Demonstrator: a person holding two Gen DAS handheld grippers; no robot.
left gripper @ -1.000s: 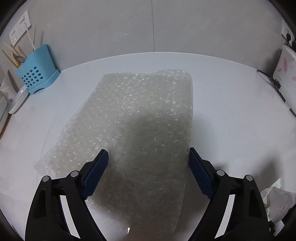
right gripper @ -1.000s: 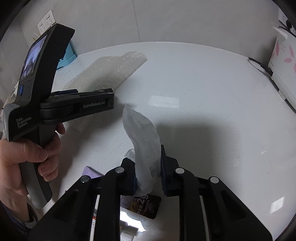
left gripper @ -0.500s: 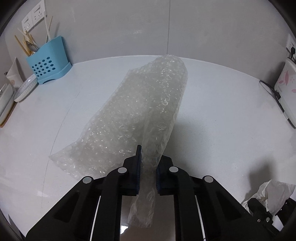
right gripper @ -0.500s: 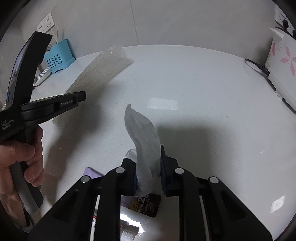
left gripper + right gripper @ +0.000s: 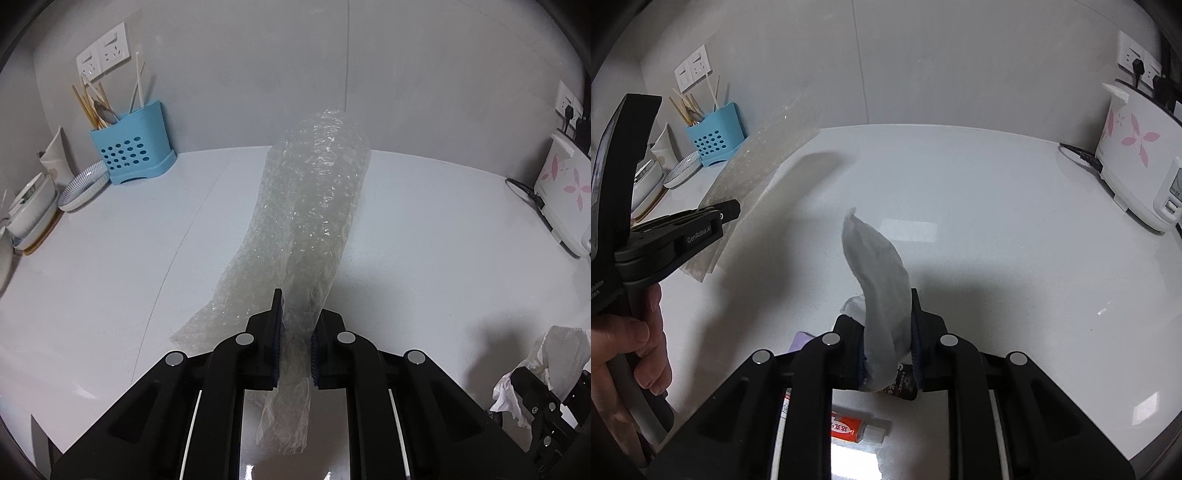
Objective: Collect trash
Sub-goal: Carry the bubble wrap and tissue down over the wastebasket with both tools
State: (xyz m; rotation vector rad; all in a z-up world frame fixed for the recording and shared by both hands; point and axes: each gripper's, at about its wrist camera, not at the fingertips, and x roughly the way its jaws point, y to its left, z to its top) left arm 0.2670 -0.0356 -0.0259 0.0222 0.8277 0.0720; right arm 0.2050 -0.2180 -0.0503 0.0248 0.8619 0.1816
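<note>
My left gripper [image 5: 295, 341] is shut on a clear bubble wrap sheet [image 5: 310, 221] and holds it lifted off the white counter [image 5: 443, 240], bunched and sticking up ahead of the fingers. It also shows in the right wrist view [image 5: 753, 170], hanging from the left gripper [image 5: 727, 214]. My right gripper [image 5: 888, 349] is shut on a crumpled white tissue [image 5: 879, 269] that stands up between the pads. That tissue also shows in the left wrist view [image 5: 554, 350] at the lower right.
A blue utensil holder [image 5: 133, 151] and bowls [image 5: 77, 188] stand at the back left. A white rice cooker [image 5: 1137, 162] with its cord stands at the right. A red-and-white tube [image 5: 857, 428] and a dark packet [image 5: 901, 387] lie under the right gripper.
My left gripper closed on the bubble wrap and raised it off the counter, so the sheet now hangs bunched. The right gripper keeps holding the tissue, also somewhat higher.
</note>
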